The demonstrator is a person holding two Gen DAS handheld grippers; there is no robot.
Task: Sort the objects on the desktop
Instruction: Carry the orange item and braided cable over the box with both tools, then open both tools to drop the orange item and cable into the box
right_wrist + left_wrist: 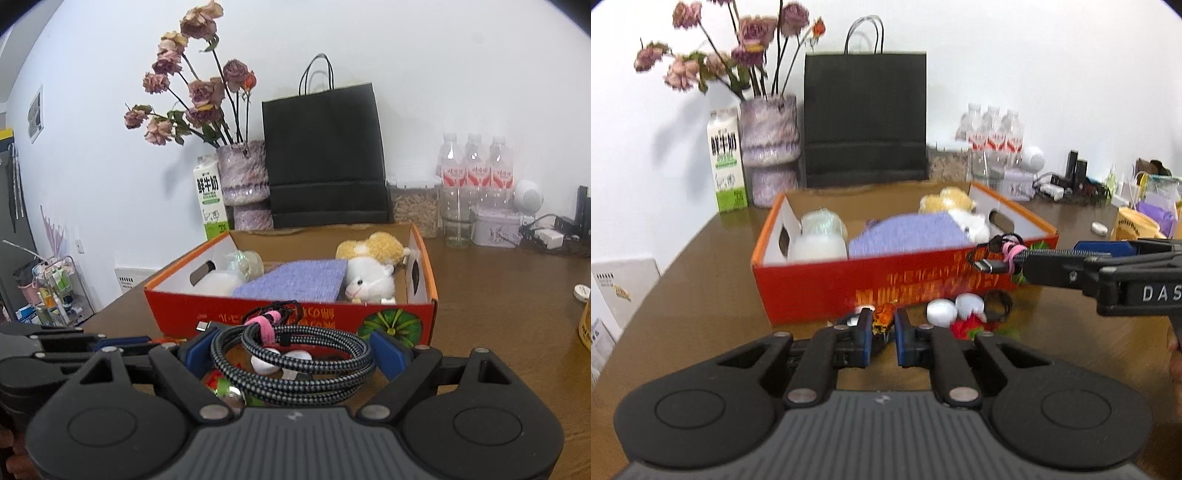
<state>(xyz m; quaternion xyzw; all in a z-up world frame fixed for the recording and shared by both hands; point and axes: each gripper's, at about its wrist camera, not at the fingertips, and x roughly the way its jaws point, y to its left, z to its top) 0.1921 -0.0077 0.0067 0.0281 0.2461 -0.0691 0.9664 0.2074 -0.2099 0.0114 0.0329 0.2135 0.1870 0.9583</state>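
Your left gripper (881, 325) is nearly closed on 1 small orange-wrapped item (883, 318), light and crinkly, so pinch its middle. Ahead of it sits the red box (886, 284). Your right gripper (291, 354) stands wide, its 2 pads bracing the coiled braided cable (295, 363), just short of the box; it is springy, so hold it across the whole coil.

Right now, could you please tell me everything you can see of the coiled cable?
The coiled cable is braided black-and-grey cord, wound in a flat loop and bound by a pink strap, with a metal plug sticking out. It lies level, clamped between the blue pads of the right gripper, above the table just in front of the red box.
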